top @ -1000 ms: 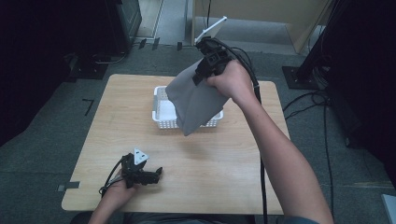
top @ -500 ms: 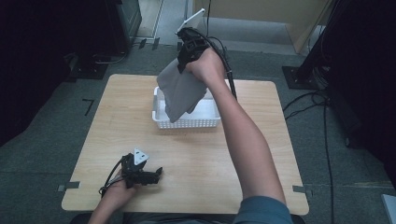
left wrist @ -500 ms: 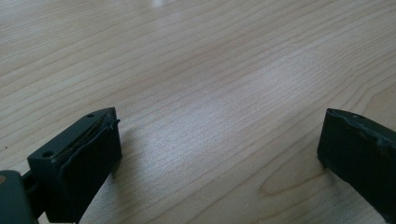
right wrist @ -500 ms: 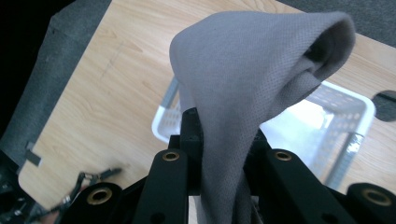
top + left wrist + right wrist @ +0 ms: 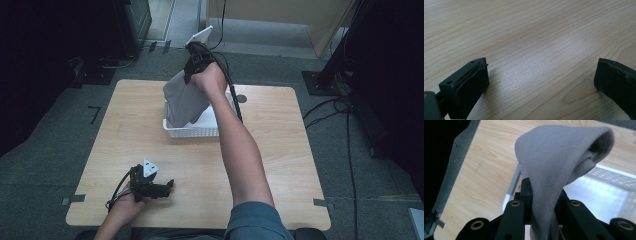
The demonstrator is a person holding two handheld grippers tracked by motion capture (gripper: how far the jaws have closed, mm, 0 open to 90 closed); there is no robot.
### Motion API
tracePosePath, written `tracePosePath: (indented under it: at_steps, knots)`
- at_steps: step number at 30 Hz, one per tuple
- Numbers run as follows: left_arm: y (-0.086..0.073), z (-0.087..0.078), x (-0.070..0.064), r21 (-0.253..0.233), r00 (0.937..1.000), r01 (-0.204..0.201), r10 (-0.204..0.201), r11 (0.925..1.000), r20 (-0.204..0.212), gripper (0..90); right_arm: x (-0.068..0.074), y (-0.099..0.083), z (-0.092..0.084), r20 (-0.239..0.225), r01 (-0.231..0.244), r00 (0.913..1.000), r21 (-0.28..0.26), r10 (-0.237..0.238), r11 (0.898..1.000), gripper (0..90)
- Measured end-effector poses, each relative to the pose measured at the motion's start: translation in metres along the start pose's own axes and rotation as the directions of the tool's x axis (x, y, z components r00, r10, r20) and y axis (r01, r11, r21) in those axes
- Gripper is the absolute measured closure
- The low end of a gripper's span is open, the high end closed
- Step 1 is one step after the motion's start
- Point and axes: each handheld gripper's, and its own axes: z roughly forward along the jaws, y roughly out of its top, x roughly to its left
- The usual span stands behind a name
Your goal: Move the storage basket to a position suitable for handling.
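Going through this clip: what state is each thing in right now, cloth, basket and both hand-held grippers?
Grey cloth: pinched, hanging into the basket.
White basket: upright on the table, cloth partly inside.
Right hand-held gripper: shut on the cloth, above the basket.
Left hand-held gripper: open, holding nothing, low over bare tabletop.

Grey cloth [image 5: 186, 102] hiding basket's [image 5: 192, 131] inside.

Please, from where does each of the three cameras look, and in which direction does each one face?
High view: above the person's side, facing forward and down on the table; both forearms, left gripper, right gripper.
Left gripper view: low on that gripper, facing along bare wood; its two fingers apart.
Right gripper view: on that gripper, facing down at the white basket; fingers closed on the grey cloth.
Shared: high and right gripper views both show cloth and basket.
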Motion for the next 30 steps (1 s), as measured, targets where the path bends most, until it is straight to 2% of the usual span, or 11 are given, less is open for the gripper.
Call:
tracePosePath:
  at_steps: [4,5,6,14,19,24,30]
  knots:
    - [0.0,0.0,0.0,0.001,1.0,0.0,0.0,1.0,0.0,0.0,-0.023,-0.01,0.018,-0.015,-0.042,0.999,-0.008,0.042,0.999,77.2]
    - [0.0,0.0,0.0,0.001,1.0,0.0,0.0,1.0,0.0,0.0,-0.023,-0.01,0.018,-0.015,-0.042,0.999,-0.008,0.042,0.999,77.2]
    - [0.0,0.0,0.0,0.001,1.0,0.0,0.0,1.0,0.001,0.0,-0.037,-0.016,0.027,-0.017,-0.072,0.9973,-0.003,0.072,0.997,77.2]
    - [0.0,0.0,0.0,-0.001,1.0,-0.002,0.002,1.0,-0.002,0.0,-0.081,-0.045,0.049,-0.055,-0.154,0.9867,-0.026,0.153,0.988,77.1]
    - [0.0,0.0,0.0,-0.002,1.0,-0.002,0.002,1.0,-0.002,0.0,-0.099,-0.062,0.063,-0.066,-0.181,0.9818,-0.042,0.178,0.982,77.0]
    - [0.0,0.0,0.0,-0.002,1.0,0.0,0.0,1.0,-0.002,0.0,-0.111,-0.075,0.076,-0.087,-0.184,0.9803,-0.076,0.177,0.98,76.7]
    - [0.0,0.0,0.0,-0.003,1.0,0.003,-0.003,1.0,-0.001,0.0,-0.123,-0.083,0.09,-0.107,-0.209,0.974,-0.076,0.2,0.975,76.1]
